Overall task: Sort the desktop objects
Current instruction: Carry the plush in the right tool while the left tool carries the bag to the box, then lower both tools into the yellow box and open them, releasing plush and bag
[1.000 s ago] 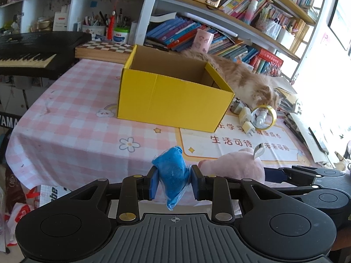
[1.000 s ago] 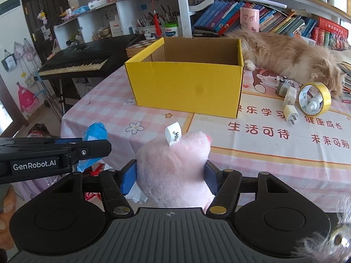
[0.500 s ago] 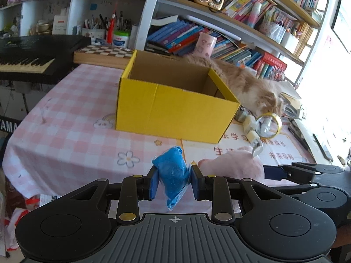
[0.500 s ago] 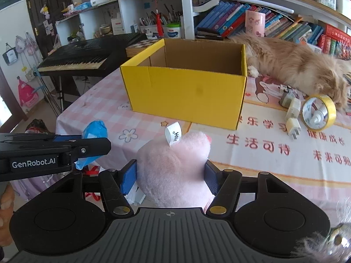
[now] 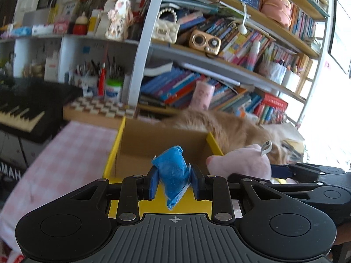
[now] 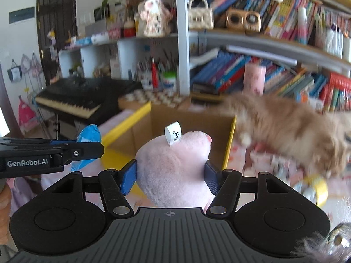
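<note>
Tall shelving unit (image 5: pixel 197 52): white uprights, wooden boards, packed with upright and leaning books; stands behind the counter.

Counter (image 5: pixel 65 153): covered by a pink-and-white checked cloth; bears the box and the cat.

Black electronic keyboard (image 6: pixel 87 100): at the counter's far left edge.

Long-haired ginger cat (image 6: pixel 296 129): lying on the counter, just right of the box.

Open yellow cardboard box (image 5: pixel 162 140): brown inside, directly ahead of both grippers.

Left gripper (image 5: pixel 172 179): jaws clamped on a crumpled blue plastic bag (image 5: pixel 173 171), held in the air at the box's near rim.

Right gripper (image 6: pixel 171 175): jaws clamped on a round pink plush toy (image 6: pixel 173 166) with a white looped label, likewise at the near rim, just right of the left gripper.

Yellow tape roll (image 6: pixel 316 186): on the counter, blurred, near the cat.
</note>
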A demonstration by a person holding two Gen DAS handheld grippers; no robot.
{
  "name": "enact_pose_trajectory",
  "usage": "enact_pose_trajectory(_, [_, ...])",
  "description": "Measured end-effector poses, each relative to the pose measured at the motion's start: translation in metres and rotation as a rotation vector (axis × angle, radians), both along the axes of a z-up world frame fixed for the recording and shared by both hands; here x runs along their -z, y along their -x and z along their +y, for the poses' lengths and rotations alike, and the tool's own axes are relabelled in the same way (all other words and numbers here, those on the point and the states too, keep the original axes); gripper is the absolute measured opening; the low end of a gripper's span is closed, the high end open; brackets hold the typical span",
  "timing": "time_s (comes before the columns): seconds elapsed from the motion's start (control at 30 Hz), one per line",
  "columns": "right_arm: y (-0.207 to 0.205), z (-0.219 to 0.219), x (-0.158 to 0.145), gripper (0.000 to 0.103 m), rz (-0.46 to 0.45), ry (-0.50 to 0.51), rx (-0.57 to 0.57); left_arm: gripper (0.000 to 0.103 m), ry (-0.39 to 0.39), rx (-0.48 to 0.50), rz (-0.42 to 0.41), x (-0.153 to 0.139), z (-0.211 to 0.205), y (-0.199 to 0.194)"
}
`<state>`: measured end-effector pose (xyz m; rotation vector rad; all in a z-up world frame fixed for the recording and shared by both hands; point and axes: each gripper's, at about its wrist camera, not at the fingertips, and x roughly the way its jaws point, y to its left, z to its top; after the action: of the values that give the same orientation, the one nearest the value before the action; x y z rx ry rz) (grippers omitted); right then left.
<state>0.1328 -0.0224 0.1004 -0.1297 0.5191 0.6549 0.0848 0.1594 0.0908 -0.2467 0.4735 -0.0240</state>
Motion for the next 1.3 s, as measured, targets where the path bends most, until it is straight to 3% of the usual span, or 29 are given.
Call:
enact_pose_trajectory(0.47, [-0.084,0.010,-0.013,0.060,-0.075,0.012,-0.180,0.029,-0.114,-0.023,-0.002,-0.018,-0.005,-0.077])
enact_pose_trajectory(0.63, [-0.121,0.028,-0.005,0.060,-0.096,0.052,-0.264,0.029,-0.141,-0.029,0.056,-0.009,-0.004,-0.115])
enact_pose_trajectory(0.87, [-0.168,0.074,0.036,0.060,-0.096,0.286,-0.479,0.029,-0.197,-0.011,0.277,0.039,-0.002,-0.182])
enact_pose_trajectory(1.07, [-0.194,0.106,0.069,0.059,-0.088,0.525,-0.658,0.030,-0.277,0.054,0.384,0.052,-0.008,-0.220])
enact_pose_trajectory(1.3, [-0.208,0.121,0.090,0.060,-0.065,0.667,-0.780,0.031,-0.343,0.103,0.487,0.073,-0.012,-0.246])
